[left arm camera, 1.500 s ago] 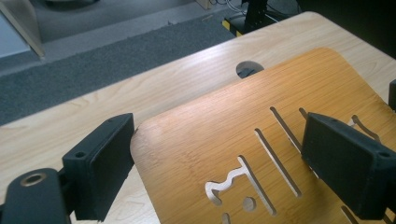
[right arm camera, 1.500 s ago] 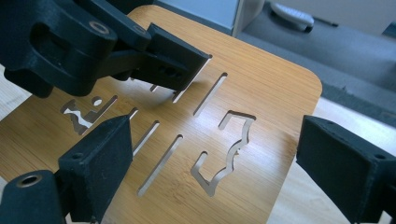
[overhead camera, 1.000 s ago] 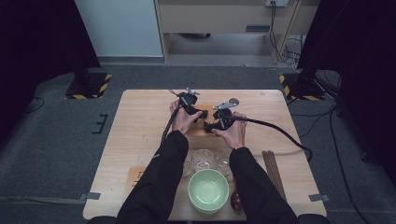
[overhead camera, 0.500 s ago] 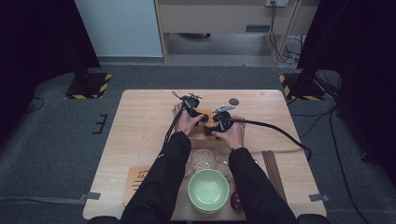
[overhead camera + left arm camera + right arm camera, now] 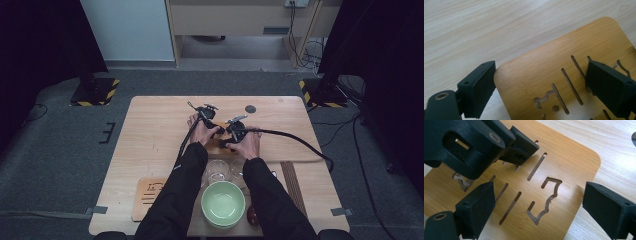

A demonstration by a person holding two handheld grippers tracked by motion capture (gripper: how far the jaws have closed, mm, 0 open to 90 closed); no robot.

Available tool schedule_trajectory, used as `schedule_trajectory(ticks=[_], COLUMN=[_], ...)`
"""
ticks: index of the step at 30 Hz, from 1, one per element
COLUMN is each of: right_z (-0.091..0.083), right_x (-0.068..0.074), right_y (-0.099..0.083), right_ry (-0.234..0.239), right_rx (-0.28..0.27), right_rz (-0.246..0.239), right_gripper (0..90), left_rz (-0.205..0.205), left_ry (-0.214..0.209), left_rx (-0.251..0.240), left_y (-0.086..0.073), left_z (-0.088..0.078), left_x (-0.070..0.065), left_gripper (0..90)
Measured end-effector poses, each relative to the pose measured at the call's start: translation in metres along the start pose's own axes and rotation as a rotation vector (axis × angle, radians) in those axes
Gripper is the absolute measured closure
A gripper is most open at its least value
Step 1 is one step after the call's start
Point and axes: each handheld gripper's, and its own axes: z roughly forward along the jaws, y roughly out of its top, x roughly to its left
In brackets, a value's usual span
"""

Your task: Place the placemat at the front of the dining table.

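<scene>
While both hands work at table [image 5: 150,130] centre, high view: left gripper [image 5: 209,119], right gripper [image 5: 231,136] over small bamboo board [image 5: 216,143]; green bowl [image 5: 223,202], two glasses [image 5: 218,170], second board [image 5: 147,196] at near edge.

Left gripper view: jaws wide, nothing clamped; one pad beside rounded corner of bamboo board [image 5: 554,72], other above slotted face; likely lining up to grip.

Right gripper view: right gripper [image 5: 536,207] jaws wide, straddling board's far corner; left gripper [image 5: 506,145] above cut slots.
</scene>
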Motion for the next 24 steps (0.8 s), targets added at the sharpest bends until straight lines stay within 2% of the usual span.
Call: schedule_trajectory(ticks=[12,18,22,24], right_z=[0.006,0.009,0.010,0.011], right_x=[0.001,0.003,0.003,0.003], right_y=[-0.002,-0.003,-0.003,-0.003], right_ry=[0.006,0.012,0.018,0.017], right_rx=[0.048,0.057,0.059,0.057], right_rz=[-0.006,-0.010,-0.011,-0.013], right_gripper=[11.2,11.2,11.6,11.6], left_rz=[-0.026,-0.037,-0.065,-0.065], left_ry=[-0.019,-0.028,-0.043,-0.041], left_rx=[0.032,0.040,0.041,0.041], left_y=[-0.006,-0.009,-0.013,-0.013], left_z=[0.009,0.011,0.013,0.014], left_x=[0.002,0.005,0.009,0.009], left_gripper=[10.0,9.9,9.7,9.7])
